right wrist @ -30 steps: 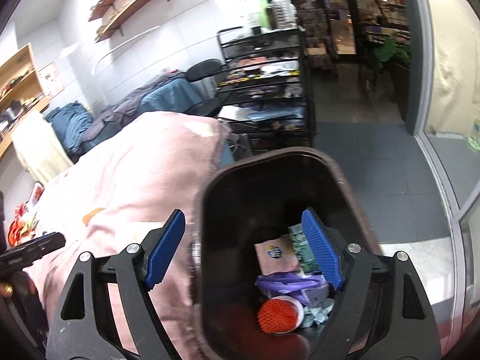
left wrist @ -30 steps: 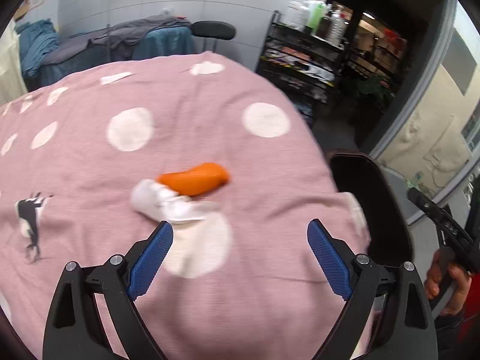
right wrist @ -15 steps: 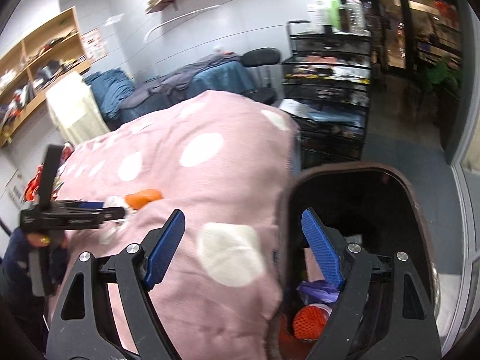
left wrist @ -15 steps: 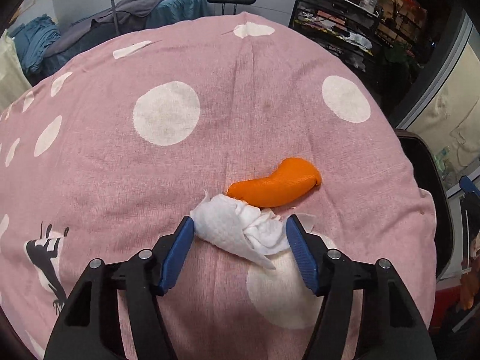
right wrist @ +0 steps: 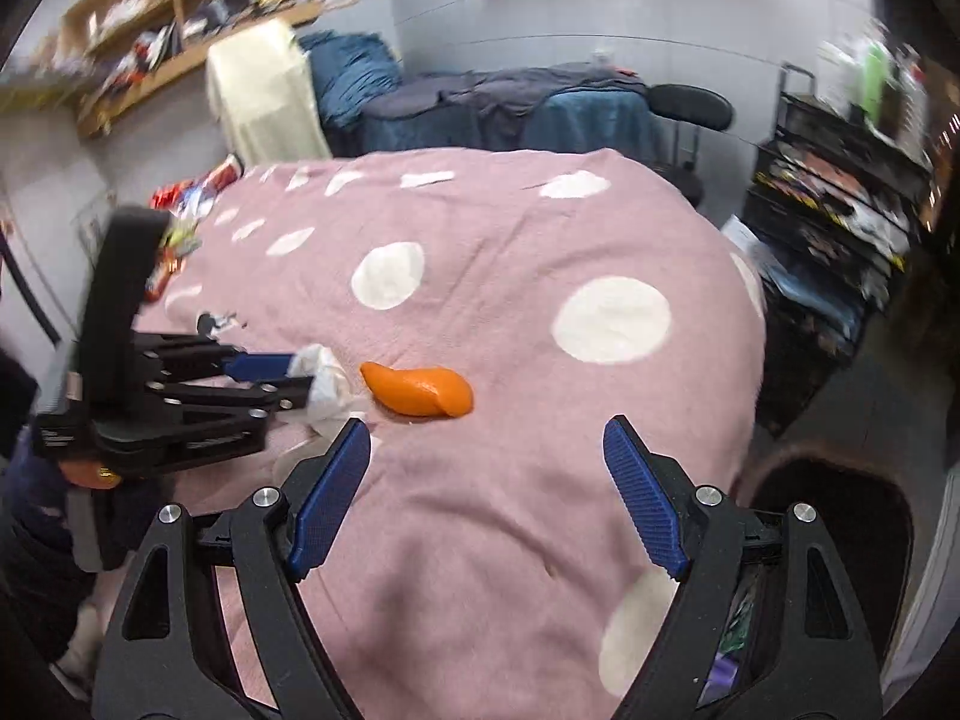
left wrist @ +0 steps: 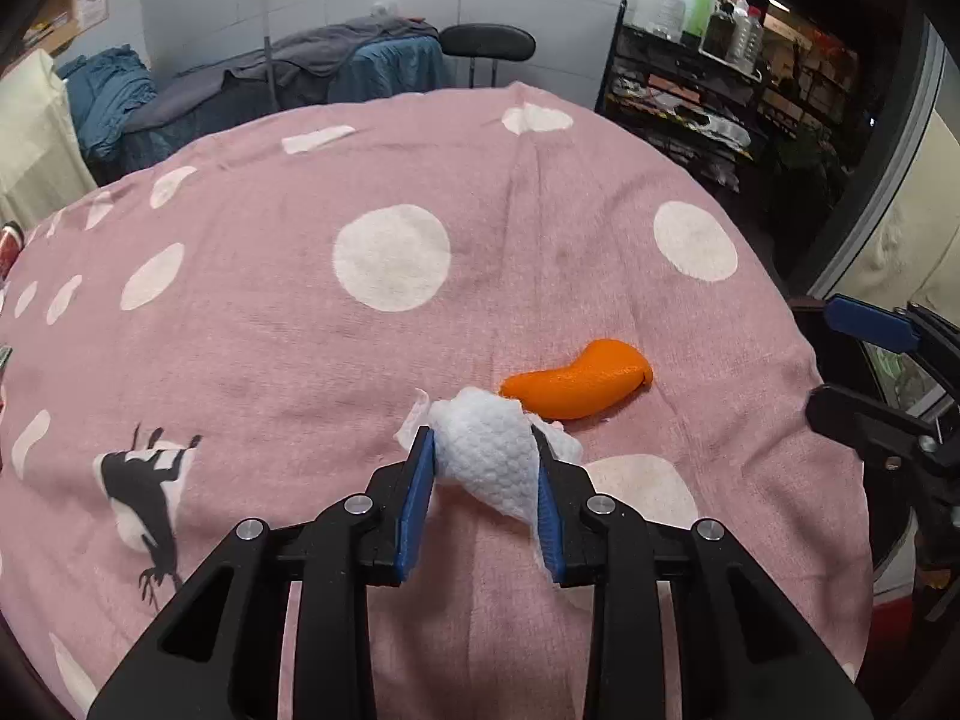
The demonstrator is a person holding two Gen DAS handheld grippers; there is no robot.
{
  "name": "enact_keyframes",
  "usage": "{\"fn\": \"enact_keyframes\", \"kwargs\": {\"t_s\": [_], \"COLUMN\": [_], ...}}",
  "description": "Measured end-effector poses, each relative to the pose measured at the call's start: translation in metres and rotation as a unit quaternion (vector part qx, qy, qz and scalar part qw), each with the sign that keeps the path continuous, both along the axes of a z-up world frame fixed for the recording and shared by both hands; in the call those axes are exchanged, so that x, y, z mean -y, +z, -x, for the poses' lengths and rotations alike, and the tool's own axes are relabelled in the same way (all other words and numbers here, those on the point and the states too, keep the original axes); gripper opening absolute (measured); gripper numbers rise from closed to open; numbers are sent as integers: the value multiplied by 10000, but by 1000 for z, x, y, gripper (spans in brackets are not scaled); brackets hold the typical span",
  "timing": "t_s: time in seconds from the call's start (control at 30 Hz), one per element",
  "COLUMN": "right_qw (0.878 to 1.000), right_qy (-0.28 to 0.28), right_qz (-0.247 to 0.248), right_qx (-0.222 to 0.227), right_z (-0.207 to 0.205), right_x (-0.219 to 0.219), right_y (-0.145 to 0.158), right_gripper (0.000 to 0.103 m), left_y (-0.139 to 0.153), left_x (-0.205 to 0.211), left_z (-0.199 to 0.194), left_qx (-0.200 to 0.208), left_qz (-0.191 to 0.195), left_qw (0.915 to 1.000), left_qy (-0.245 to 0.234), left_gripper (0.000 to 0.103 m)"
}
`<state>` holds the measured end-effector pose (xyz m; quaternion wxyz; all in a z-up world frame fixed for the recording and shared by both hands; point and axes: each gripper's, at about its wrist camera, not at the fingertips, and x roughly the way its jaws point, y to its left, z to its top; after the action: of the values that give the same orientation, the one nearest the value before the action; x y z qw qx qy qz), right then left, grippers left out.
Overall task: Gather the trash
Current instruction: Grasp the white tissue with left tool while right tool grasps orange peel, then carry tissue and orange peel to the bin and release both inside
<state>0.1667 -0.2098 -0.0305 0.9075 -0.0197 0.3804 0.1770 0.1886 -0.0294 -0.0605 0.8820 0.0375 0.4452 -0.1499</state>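
White crumpled tissue [left wrist: 489, 456] pinched in left gripper [left wrist: 480, 450] at lower centre, beside orange peel [left wrist: 579, 387] on pink dotted cloth [left wrist: 300, 330]; right gripper [right wrist: 487, 438] wide apart, holding nothing, lower centre.

Right claw [right wrist: 486, 450] spread wide above pink dotted cloth [right wrist: 510, 312], orange scrap [right wrist: 417, 389] just ahead; left claw [right wrist: 297, 381] clamps crumpled white tissue [right wrist: 327, 384] beside it; dark bin [right wrist: 840, 516] lower right.
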Motion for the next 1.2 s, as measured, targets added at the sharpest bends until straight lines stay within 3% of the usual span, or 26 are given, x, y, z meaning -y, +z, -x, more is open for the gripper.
{"fn": "enact_keyframes", "kwargs": {"t_s": [0.17, 0.4, 0.63, 0.87, 1.2], "right_qw": [9956, 9807, 9612, 9683, 9941], "right_qy": [646, 1212, 1417, 1354, 620], "right_qz": [644, 1383, 2218, 1950, 851], "right_qx": [-211, -664, -825, -783, -245], "right_z": [-27, -62, -78, -70, -36], "right_x": [-42, -84, -113, -109, -70], "right_y": [-8, -36, -64, -60, -17], "right_gripper": [79, 69, 48, 32, 30], "left_y": [14, 12, 10, 11, 30], "left_x": [-21, -38, -40, -46, -33], "left_z": [16, 24, 28, 32, 48], "left_qx": [284, 255, 246, 264, 512], "left_qz": [229, 503, 635, 753, 956], "left_qw": [9984, 9958, 9948, 9934, 9916], "left_qy": [427, 716, 761, 828, 701], "left_gripper": [31, 31, 31, 31, 31]}}
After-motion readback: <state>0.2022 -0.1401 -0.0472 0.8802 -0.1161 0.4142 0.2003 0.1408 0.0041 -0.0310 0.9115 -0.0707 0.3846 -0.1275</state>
